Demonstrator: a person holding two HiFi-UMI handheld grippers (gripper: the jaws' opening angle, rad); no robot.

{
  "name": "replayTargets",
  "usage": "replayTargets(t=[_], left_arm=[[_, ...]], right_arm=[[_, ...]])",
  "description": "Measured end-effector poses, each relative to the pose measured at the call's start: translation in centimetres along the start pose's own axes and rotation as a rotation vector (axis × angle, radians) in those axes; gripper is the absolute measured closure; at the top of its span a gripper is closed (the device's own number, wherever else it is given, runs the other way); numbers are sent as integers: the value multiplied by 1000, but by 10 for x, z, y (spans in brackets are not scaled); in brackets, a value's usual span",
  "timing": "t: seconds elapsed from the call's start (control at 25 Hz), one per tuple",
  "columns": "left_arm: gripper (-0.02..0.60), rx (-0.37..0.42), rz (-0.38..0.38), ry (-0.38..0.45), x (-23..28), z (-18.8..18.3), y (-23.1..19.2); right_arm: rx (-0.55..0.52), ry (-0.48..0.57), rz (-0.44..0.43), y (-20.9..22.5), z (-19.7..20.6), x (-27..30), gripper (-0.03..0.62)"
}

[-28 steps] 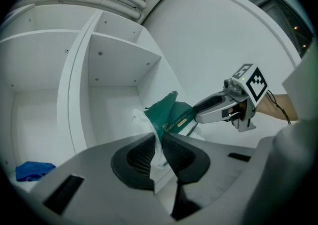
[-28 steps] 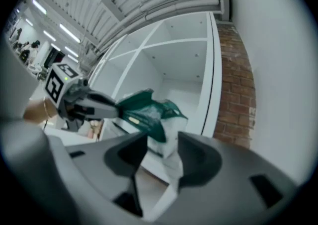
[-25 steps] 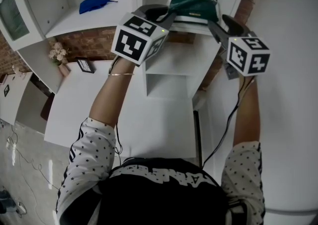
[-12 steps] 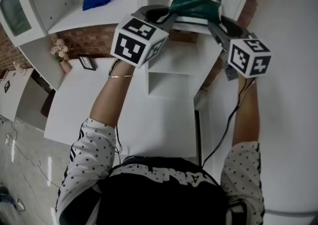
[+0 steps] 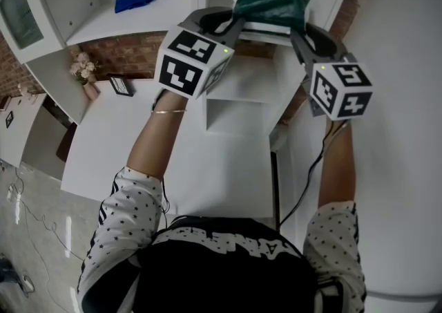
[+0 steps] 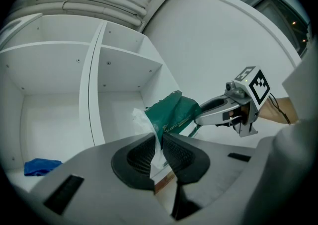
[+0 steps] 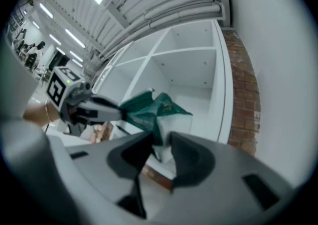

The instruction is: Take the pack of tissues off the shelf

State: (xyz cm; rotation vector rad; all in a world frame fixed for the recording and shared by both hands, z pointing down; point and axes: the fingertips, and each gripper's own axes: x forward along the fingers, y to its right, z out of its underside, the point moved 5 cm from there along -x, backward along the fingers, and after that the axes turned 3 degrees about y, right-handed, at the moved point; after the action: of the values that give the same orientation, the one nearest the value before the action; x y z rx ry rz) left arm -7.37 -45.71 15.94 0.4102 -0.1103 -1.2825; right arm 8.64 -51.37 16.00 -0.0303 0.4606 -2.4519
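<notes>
Closing is the one real change: the jaws of the right gripper (image 7: 159, 142) have just been narrowing, with the right end of the pack (image 5: 268, 5) between them, while both hands and the pack sit much where they were a second ago. We read those jaws as now pressing on that end, since its white and green wrapper fills the gap. The left gripper (image 6: 159, 139) is clamped on the thin crimped flap at the pack's left end, jaws almost together because the flap is only film. We hold from both sides because the wrapper is soft and slack; a grip on one end alone would probably let the pack sag and swing. It lies at the front lip of the shelf (image 7: 198, 103), in the right-hand compartment, partly overhanging, which leaves both ends open to us. A blue cloth (image 5: 138, 1) lies well apart in the next compartment and plays no part. We judge the next move to be drawing both hands back together, level, over the worktop (image 5: 131, 146), without stretching the film.
</notes>
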Motion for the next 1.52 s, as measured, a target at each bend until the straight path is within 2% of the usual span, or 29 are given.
replayTargets(t=[0.4,0.76,1.08,1.52], left_arm=[[509,34,-36,32,-12,1,6],[509,56,-73,95,-27,-1,14],[509,84,-85,128,-43,-4,29],[508,72,-89,144,-60,0,43]], right_arm=[[-42,56,48,-15,1,-11,465],[-94,133,82,-31,-2,-26,471],[-103,177,97,-41,1,-46,471],[-95,196,111,-58,9,-64,471]])
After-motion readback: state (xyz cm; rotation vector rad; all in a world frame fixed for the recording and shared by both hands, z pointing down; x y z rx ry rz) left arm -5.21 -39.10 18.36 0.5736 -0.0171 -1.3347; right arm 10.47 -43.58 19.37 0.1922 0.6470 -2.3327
